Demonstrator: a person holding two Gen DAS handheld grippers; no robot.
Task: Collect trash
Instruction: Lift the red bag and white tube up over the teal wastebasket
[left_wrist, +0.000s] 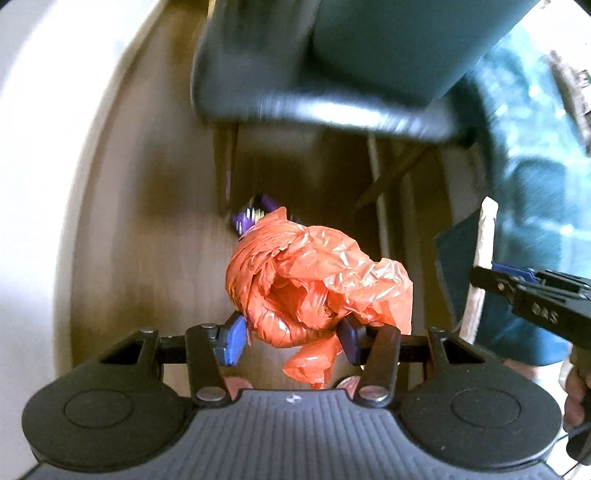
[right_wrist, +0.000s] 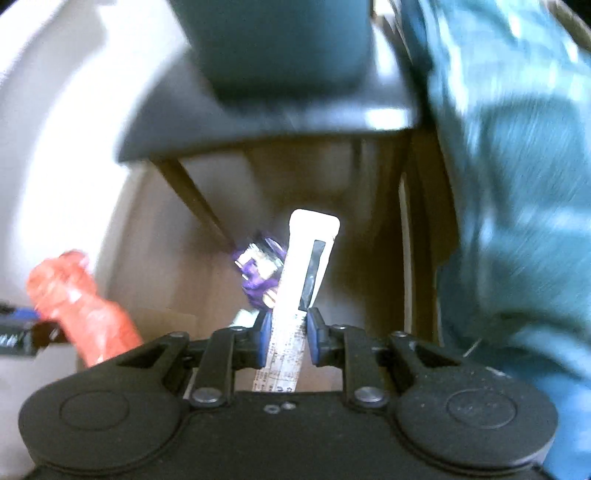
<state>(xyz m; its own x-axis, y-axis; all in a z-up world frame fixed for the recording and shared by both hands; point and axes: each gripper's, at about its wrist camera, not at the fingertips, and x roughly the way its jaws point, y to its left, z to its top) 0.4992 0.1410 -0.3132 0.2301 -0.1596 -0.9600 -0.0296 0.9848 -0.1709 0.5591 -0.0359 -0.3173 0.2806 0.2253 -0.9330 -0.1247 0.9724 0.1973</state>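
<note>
My left gripper (left_wrist: 291, 339) is shut on a crumpled orange plastic bag (left_wrist: 317, 280), held above the wooden floor; the bag also shows at the left of the right wrist view (right_wrist: 85, 306). My right gripper (right_wrist: 284, 339) is shut on a long white wrapper with black print (right_wrist: 306, 273), which stands up between the pads; it shows at the right of the left wrist view (left_wrist: 484, 258). A purple wrapper (right_wrist: 258, 273) lies on the floor by a chair leg, beyond both grippers, and shows behind the bag in the left wrist view (left_wrist: 251, 216).
A dark chair (left_wrist: 325, 74) with thin legs (right_wrist: 195, 199) stands over the floor ahead. A white wall or door (left_wrist: 44, 147) runs along the left. Teal fabric (right_wrist: 517, 184) fills the right side. Both views are motion-blurred.
</note>
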